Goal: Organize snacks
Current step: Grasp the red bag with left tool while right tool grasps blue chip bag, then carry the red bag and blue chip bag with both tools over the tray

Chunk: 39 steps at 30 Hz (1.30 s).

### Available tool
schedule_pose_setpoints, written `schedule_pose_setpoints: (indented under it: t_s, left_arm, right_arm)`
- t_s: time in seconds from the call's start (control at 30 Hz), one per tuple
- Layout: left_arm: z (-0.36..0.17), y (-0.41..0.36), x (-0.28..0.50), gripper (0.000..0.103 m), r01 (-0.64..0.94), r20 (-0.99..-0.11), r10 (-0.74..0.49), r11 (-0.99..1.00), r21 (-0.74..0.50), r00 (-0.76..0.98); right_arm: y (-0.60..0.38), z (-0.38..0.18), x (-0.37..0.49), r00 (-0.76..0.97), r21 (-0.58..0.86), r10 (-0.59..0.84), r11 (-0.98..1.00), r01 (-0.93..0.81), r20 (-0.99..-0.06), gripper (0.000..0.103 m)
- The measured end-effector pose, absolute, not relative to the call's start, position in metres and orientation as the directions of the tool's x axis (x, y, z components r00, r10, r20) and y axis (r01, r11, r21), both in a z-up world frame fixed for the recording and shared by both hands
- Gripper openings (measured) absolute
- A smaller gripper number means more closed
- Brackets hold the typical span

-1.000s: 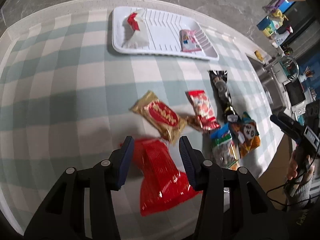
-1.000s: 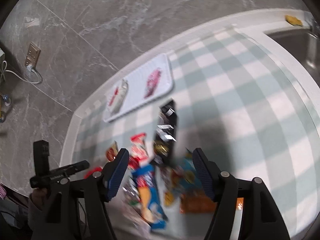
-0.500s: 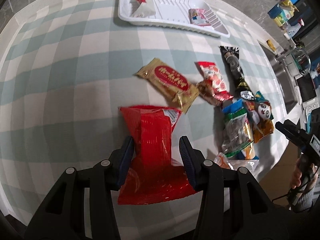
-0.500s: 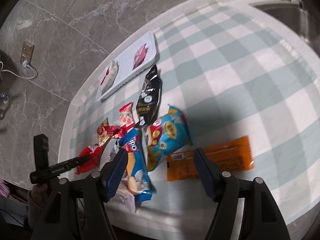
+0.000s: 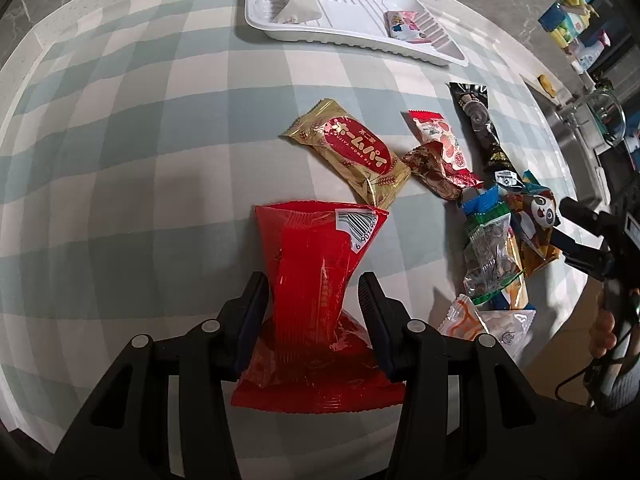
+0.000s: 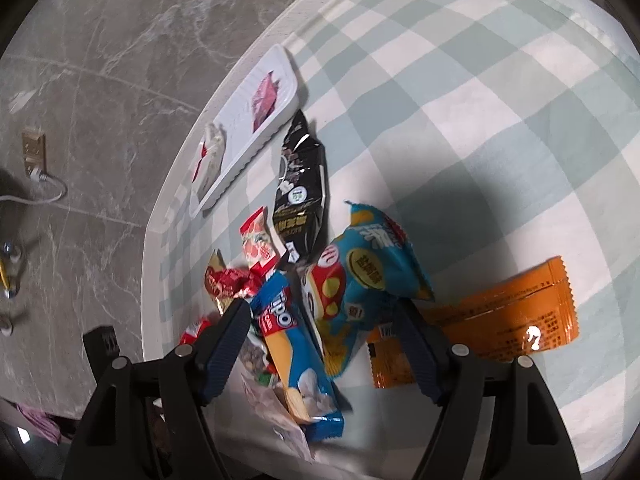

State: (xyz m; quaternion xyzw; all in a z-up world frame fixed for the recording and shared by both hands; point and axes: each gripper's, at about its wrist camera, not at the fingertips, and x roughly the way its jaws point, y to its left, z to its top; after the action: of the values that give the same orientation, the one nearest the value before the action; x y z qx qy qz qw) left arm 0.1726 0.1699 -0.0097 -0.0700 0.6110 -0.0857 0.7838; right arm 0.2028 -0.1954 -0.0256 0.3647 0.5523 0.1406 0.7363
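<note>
My left gripper (image 5: 311,284) is shut on a red snack packet (image 5: 316,240), pinching its waist; the packet's barcode end spreads over the checked cloth. At the far edge a white tray (image 5: 352,4) holds a white-and-red packet (image 5: 294,4) and a pink packet (image 5: 404,26). My right gripper (image 6: 320,308) hangs low over a heap of snacks with its jaws opening. A blue biscuit packet (image 6: 288,344) and a blue mushroom packet (image 6: 360,276) lie between its fingers, and no pad presses on them.
A gold packet (image 5: 352,152), a red-and-white packet (image 5: 440,140), a black packet (image 6: 300,192) and an orange packet (image 6: 500,320) lie loose on the cloth. The table edge runs close under the heap. A sink and clutter stand beyond the right side.
The left gripper has sunk toward the cloth with the red packet still in it. The right gripper has dropped and rolled over the snack heap, and its jaws stand wider.
</note>
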Motion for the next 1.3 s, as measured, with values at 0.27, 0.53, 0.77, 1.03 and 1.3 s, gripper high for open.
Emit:
schedule_pose_setpoints:
  t_s: [0.27,0.53,0.77,1.03,1.3]
  left_arm:
    - [-0.017,0.163,0.176,0.045,0.074,-0.949,-0.212,0.977,-0.201,0.231]
    - [-0.026,0.154,0.178,0.044,0.125,-0.945,-0.222,0.972,-0.197,0.240]
    - [-0.026,0.155,0.177,0.030,0.139,-0.922,-0.279,0.958,-0.250,0.267]
    - [-0.017,0.168,0.177,0.029,0.108,-0.883,-0.367,0.930,-0.351,0.292]
    - [0.006,0.183,0.182,0.029,0.079,-0.836,-0.438,0.895,-0.438,0.330]
  right_arm:
    - [-0.203,-0.046,0.209,0.334,0.695,0.610,0.641,0.326,-0.719,0.072]
    - [-0.205,-0.046,0.213,0.338,0.665,0.576,0.682,0.303,-0.744,0.050]
    - [-0.216,-0.045,0.210,0.366,0.735,0.639,0.616,0.283,-0.677,0.034]
    - [-0.232,-0.034,0.197,0.405,0.778,0.666,0.562,0.281,-0.627,0.033]
    - [-0.237,-0.015,0.199,0.436,0.803,0.677,0.540,0.253,-0.593,0.033]
